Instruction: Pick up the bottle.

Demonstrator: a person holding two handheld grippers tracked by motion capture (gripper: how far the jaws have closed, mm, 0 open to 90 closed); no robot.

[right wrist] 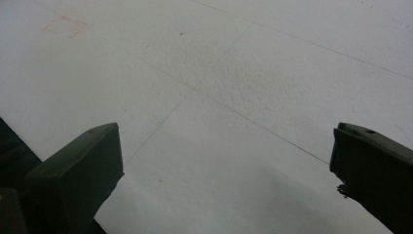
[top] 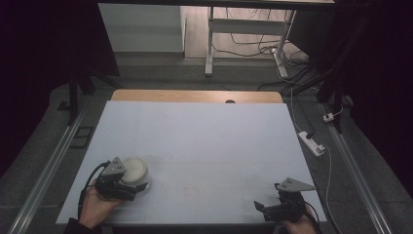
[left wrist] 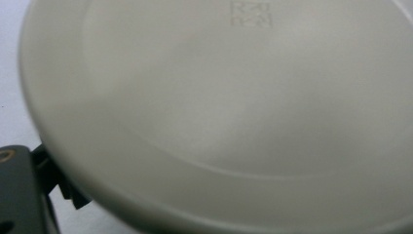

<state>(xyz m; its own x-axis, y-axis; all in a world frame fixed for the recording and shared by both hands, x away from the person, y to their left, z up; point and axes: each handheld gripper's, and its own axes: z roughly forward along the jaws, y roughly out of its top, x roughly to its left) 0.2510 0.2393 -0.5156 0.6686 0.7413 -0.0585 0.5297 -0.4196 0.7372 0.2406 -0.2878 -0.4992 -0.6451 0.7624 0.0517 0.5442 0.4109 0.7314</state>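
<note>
At the lower left of the high view, the left gripper (top: 136,189) sits at the near rim of a small round white bowl (top: 135,169) that rests on the pale table (top: 204,141) close to its front edge. The left gripper view is taken up by the bowl (left wrist: 234,97) seen very close: a smooth, off-white, faintly glossy surface with a shallow raised ring and a small embossed mark near the top of the frame. It looks like thin moulded plastic, so I would judge it light, fairly stiff but able to flex at the rim, smooth enough to slip under a loose pinch, and not likely to break. The rim is the sensible place to take hold, one jaw inside and one outside. A dark jaw part shows at the lower left of that view, tucked under the bowl's edge, but whether the jaws are pressed onto the rim I cannot tell. Whether the bowl holds anything cannot be told either; in the high view it looks plain white with nothing showing. At the lower right of the high view the right gripper (top: 268,208) rests low over bare table, its jaws spread wide apart with nothing between them, well away from the bowl.
</note>
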